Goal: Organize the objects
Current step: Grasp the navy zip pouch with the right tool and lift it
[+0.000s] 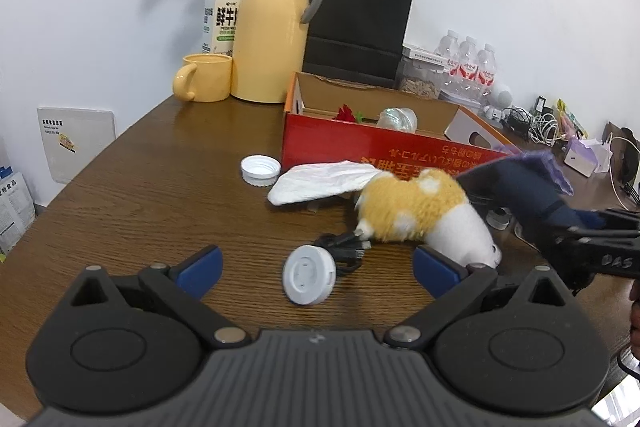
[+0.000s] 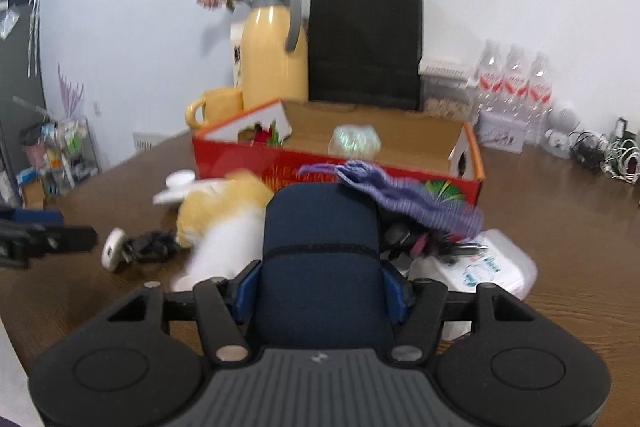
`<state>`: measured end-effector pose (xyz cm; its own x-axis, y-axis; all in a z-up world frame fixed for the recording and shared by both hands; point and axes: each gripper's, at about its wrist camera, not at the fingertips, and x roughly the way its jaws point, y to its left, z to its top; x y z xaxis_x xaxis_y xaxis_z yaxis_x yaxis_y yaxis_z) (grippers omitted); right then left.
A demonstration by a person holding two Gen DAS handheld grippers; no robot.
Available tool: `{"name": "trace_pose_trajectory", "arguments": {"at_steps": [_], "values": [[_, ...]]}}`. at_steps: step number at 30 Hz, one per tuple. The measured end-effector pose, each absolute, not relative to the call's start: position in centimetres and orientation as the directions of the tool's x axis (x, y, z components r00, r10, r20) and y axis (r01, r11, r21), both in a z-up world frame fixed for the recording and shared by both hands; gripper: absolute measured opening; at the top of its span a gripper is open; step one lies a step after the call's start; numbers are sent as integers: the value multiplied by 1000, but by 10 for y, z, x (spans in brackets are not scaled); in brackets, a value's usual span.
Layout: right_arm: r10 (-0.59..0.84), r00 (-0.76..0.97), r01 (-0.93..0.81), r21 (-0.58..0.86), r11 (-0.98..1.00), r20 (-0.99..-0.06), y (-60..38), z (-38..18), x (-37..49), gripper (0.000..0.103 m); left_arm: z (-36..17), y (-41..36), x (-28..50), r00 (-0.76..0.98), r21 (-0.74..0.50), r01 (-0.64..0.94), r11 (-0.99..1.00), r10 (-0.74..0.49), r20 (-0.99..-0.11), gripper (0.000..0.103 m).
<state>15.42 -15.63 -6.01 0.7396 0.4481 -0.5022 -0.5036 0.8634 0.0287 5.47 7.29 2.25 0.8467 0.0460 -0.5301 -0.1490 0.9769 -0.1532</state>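
Gripped between the blue pads of the right gripper (image 2: pixel 320 291) is a dark navy case (image 2: pixel 320 247), clamped on both sides and raised off the brown table (image 2: pixel 560 267), with a purple knitted cloth (image 2: pixel 400 195) draped over its far end at about one o'clock. From the left wrist view, the left gripper (image 1: pixel 318 267) has its jaws wide apart with nothing between the pads; a white round disc (image 1: pixel 308 281) stands on edge just ahead of it, touching a bundle of black cable (image 1: pixel 344 247). At one o'clock from the disc lies a yellow-and-white plush toy (image 1: pixel 424 215), beside a white cloth (image 1: pixel 320 179) and a white lid (image 1: pixel 260 169). Behind them, at twelve o'clock, sits an open red cardboard box (image 1: pixel 380 147) holding a red flower (image 1: pixel 346 114) and a shiny wrapped object (image 1: pixel 398 118).
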Motion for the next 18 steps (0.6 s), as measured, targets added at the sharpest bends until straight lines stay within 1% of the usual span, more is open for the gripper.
{"name": "trace_pose_trajectory", "arguments": {"at_steps": [7,13,18], "values": [[455,785,-477,58,877,-421,-170,-54,128,60,22,57,68,833,-157,-111,981,6,-553,103],[447,804,-465,55,884,-391,-176,-54,119,60,21,30,88,819,-158,-64,985,-39,-573,103],[445,817,-463,43,885,-368,-185,-53,113,60,22,3,110,818,-148,-55,987,-41,-574,103]]}}
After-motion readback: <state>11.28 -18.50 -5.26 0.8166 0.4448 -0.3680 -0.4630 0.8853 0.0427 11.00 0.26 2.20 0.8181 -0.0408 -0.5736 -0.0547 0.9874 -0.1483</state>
